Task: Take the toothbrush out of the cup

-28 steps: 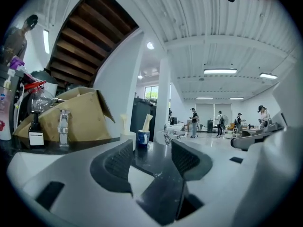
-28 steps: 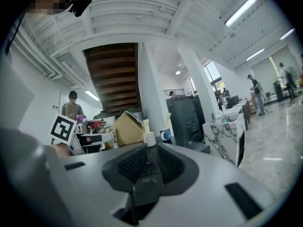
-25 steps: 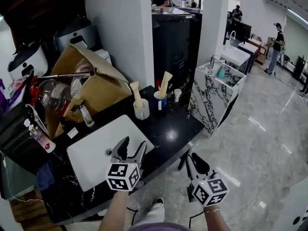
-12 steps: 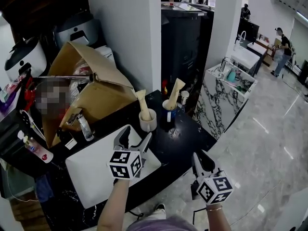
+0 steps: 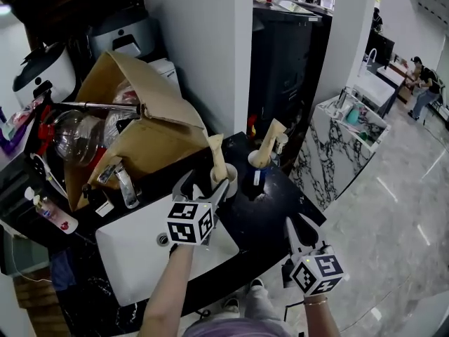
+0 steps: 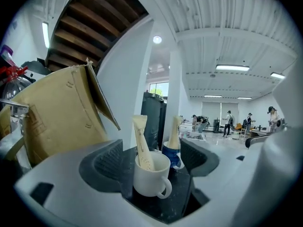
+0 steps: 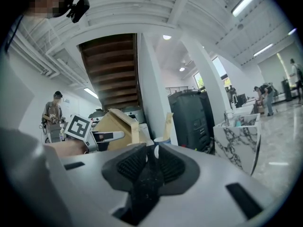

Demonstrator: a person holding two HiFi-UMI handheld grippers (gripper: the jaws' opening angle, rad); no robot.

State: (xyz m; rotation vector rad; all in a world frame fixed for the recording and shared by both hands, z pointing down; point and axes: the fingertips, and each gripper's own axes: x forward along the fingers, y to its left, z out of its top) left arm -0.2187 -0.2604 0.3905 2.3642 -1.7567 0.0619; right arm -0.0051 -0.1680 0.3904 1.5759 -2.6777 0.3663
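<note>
Head view: my left gripper (image 5: 203, 186) reaches over the black counter (image 5: 270, 213) to the white cup (image 5: 228, 181), with the toothbrush (image 5: 217, 153) standing in it. Left gripper view: its jaws have just been opening and stand wide, the cup between them untouched. Right gripper view: my right gripper (image 7: 149, 162) has its jaws together, empty.

Cream-wrapped toothbrush (image 6: 141, 141) stands tilted in the white handled cup (image 6: 150, 176) on black counter (image 5: 270, 206).
</note>
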